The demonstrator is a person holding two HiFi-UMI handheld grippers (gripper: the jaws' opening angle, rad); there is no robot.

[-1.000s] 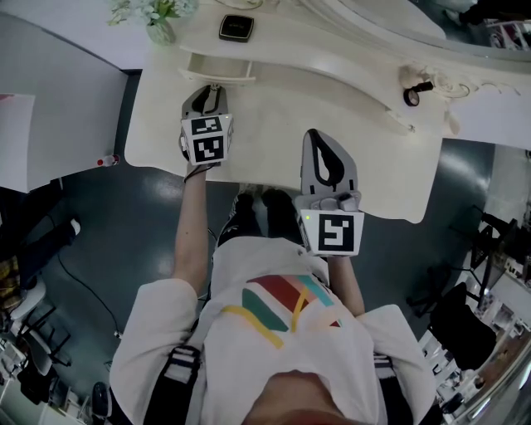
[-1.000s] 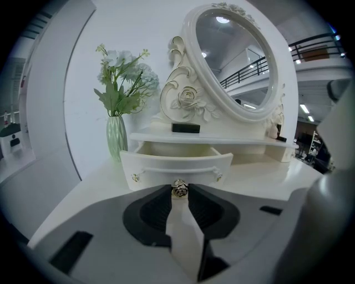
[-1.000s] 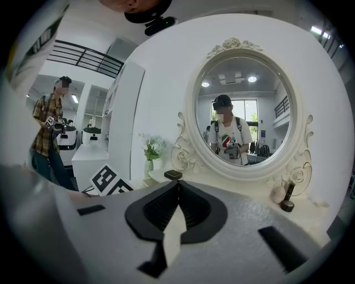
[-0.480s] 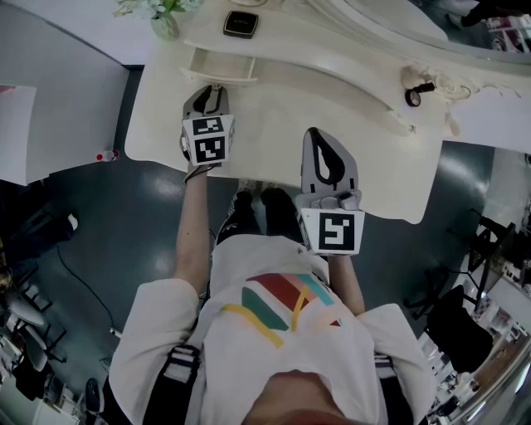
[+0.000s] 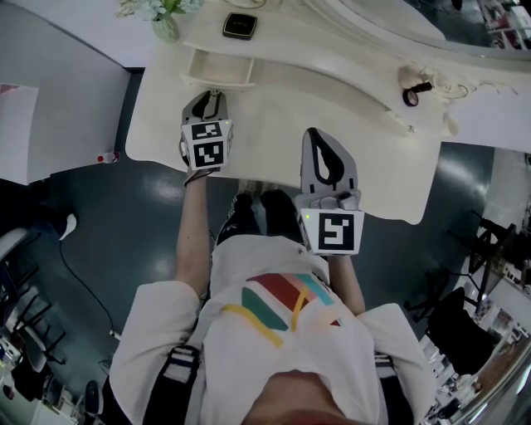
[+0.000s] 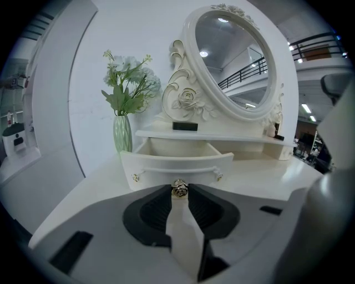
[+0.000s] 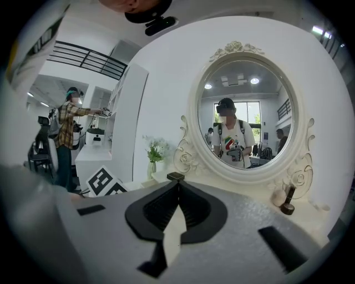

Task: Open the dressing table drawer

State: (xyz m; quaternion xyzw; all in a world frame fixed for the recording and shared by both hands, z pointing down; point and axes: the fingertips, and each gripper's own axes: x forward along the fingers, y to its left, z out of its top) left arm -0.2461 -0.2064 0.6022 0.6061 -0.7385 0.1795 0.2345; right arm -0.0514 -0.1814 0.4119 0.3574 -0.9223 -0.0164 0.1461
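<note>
The cream dressing table [image 5: 332, 100] has a small drawer [image 5: 217, 70] at its back left, pulled part way out, with its inside showing bare. In the left gripper view the drawer front [image 6: 177, 162] is just ahead, and my left gripper [image 6: 179, 192] is shut on its small gold knob [image 6: 179, 187]. In the head view the left gripper [image 5: 212, 94] touches the drawer front. My right gripper [image 5: 318, 135] hovers over the middle of the tabletop, shut and holding nothing; in its own view the right gripper [image 7: 177, 183] points at the oval mirror [image 7: 247, 119].
A green vase of flowers [image 6: 122, 133] stands left of the drawer. A black compact [image 5: 238, 26] lies on the shelf above it. A small dark bottle [image 7: 287, 202] stands at the right. A person stands by a shelf at the far left of the right gripper view.
The drawer has slid a little farther out with my left gripper on its knob. The right gripper has kept still.
</note>
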